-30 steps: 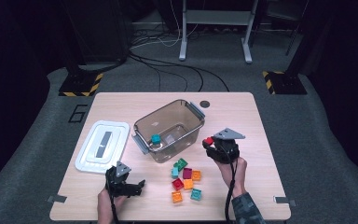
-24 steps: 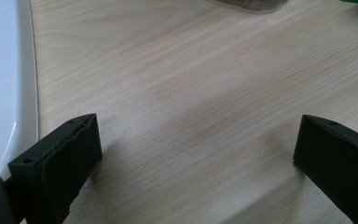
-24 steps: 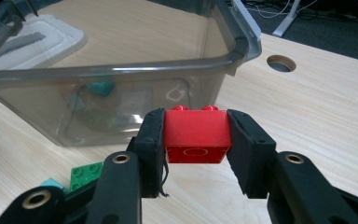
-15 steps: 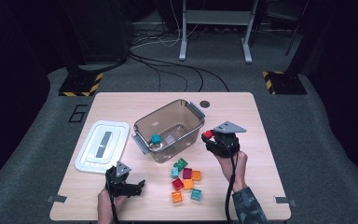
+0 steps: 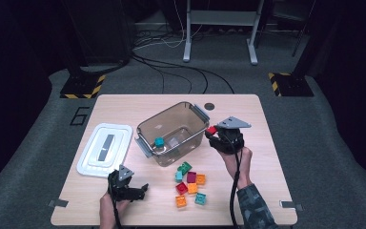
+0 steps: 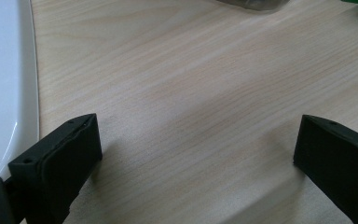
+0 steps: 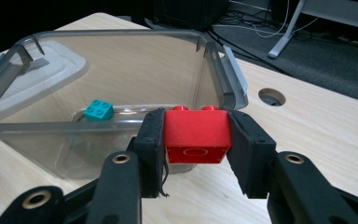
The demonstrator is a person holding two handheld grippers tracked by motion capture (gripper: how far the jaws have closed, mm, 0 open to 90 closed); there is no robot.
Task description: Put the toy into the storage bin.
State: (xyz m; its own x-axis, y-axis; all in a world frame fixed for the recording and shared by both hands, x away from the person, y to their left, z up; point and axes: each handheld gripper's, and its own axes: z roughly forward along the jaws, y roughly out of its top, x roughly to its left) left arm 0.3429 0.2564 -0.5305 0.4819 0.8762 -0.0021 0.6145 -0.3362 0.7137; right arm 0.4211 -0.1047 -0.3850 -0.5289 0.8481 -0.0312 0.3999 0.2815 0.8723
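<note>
My wooden table (image 5: 267,191) stands on grey carpet (image 5: 329,157) in a dark room. Black cables (image 5: 171,71) cross the floor behind it, two yellow-black striped bases (image 5: 81,88) flank it, and a metal frame (image 5: 219,28) stands beyond

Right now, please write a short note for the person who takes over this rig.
Right gripper: shut on a red brick, held beside the clear bin, at its right rim.
Left gripper: open, nothing between the jaws, low over the table near the white lid.
Done: one teal brick lies in the bin.
Left: drop the red one in, then the loose bricks in front of the bin.
</note>
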